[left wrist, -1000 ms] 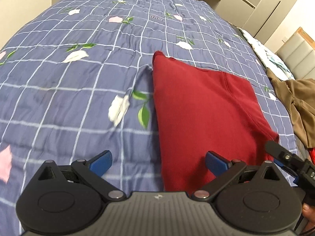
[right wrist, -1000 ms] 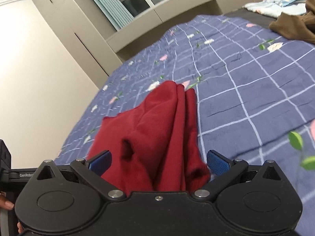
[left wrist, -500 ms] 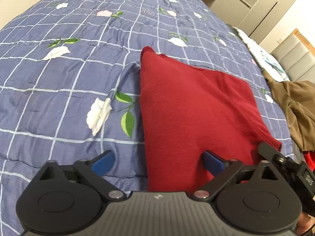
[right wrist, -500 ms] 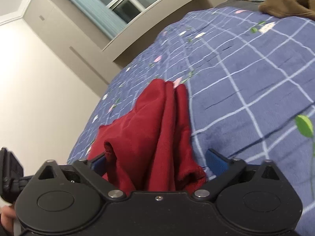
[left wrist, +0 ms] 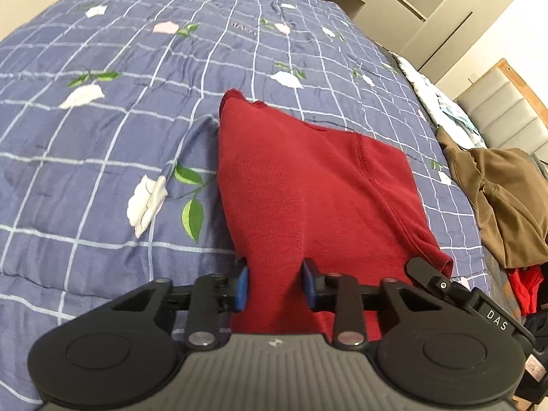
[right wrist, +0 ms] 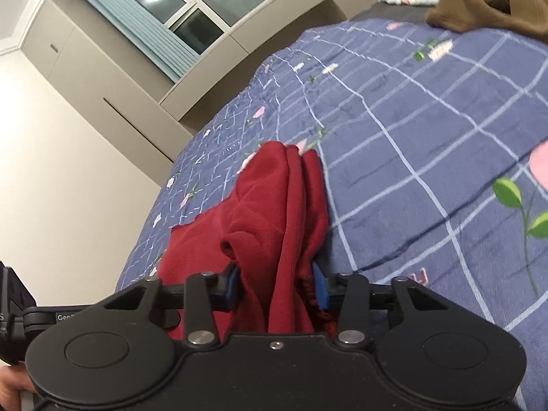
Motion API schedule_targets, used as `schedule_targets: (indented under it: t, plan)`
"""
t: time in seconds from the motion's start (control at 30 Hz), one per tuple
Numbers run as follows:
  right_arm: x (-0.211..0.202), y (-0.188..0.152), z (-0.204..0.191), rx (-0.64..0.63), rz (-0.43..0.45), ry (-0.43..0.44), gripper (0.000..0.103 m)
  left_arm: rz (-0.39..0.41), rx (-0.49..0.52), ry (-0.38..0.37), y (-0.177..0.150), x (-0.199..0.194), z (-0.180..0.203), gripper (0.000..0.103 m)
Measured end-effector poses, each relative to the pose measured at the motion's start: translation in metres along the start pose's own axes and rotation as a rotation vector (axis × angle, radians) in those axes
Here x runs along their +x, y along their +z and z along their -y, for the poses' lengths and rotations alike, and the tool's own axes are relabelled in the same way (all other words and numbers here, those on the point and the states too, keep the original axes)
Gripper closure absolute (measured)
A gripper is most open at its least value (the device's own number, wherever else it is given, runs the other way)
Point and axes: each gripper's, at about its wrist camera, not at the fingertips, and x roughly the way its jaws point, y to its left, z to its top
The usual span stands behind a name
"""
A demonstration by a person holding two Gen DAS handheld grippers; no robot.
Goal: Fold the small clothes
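Note:
A dark red garment [left wrist: 308, 185] lies folded on the blue checked bedspread [left wrist: 102, 137]. My left gripper [left wrist: 275, 284] is shut on the garment's near edge, with cloth pinched between its blue pads. In the right wrist view the same red garment [right wrist: 274, 212] bunches in folds, and my right gripper [right wrist: 276, 286] is shut on its near right corner. The right gripper's black body [left wrist: 455, 291] shows at the lower right of the left wrist view, beside the garment's corner.
A brown garment [left wrist: 500, 198] lies in a heap at the bed's right side, with red cloth [left wrist: 524, 287] below it and light patterned fabric [left wrist: 441, 102] behind. Beige cabinets [right wrist: 113, 78] and a window [right wrist: 185, 10] stand beyond the bed.
Both grippers were open around the red garment's near edge and have closed on it. The left gripper has shifted right toward the cloth.

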Motion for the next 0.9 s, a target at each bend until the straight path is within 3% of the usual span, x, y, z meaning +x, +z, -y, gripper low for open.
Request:
schedule_targets:
  t: [0.4, 0.9]
  plan:
    - [-0.011, 0.001, -0.058, -0.124, 0.043, 0.022, 0.066, 0.072, 0.069, 0.029, 0.013, -0.044, 0.003, 0.08]
    - [0.006, -0.043, -0.135, -0.198, 0.024, 0.116, 0.066, 0.144, 0.042, 0.113, 0.011, -0.11, -0.061, 0.08]
